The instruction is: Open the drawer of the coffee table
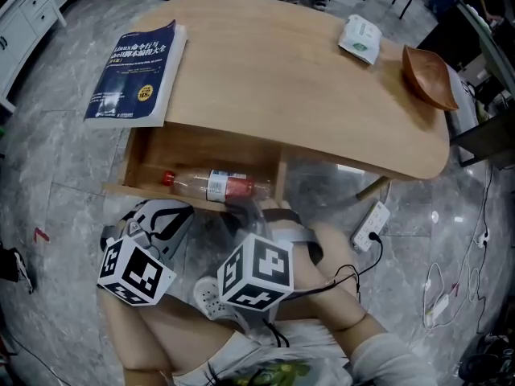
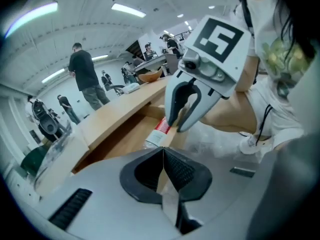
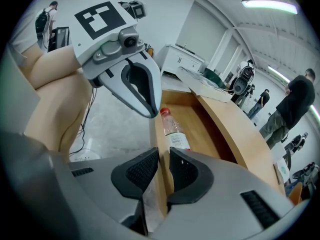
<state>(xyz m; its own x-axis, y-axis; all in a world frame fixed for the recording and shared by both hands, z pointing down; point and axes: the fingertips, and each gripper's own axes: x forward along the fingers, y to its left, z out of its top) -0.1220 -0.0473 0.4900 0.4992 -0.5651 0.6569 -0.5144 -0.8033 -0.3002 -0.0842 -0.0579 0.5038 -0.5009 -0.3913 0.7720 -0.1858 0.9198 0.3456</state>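
Open lab hall; ceiling strip lights (image 2: 128,10); bystanders (image 2: 85,76)

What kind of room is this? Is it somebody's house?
Probably not a house: more likely a big lab or workshop. Long ceiling lights run overhead, several people stand about, and a power strip lies on the floor beside the coffee table.

The right gripper (image 3: 163,169) has its jaws either side of the drawer front (image 3: 159,134), apparently pinching it, while a red-capped bottle (image 3: 174,129) lies inside the drawer (image 3: 202,126) and the left gripper (image 3: 148,111) hangs just above that front.
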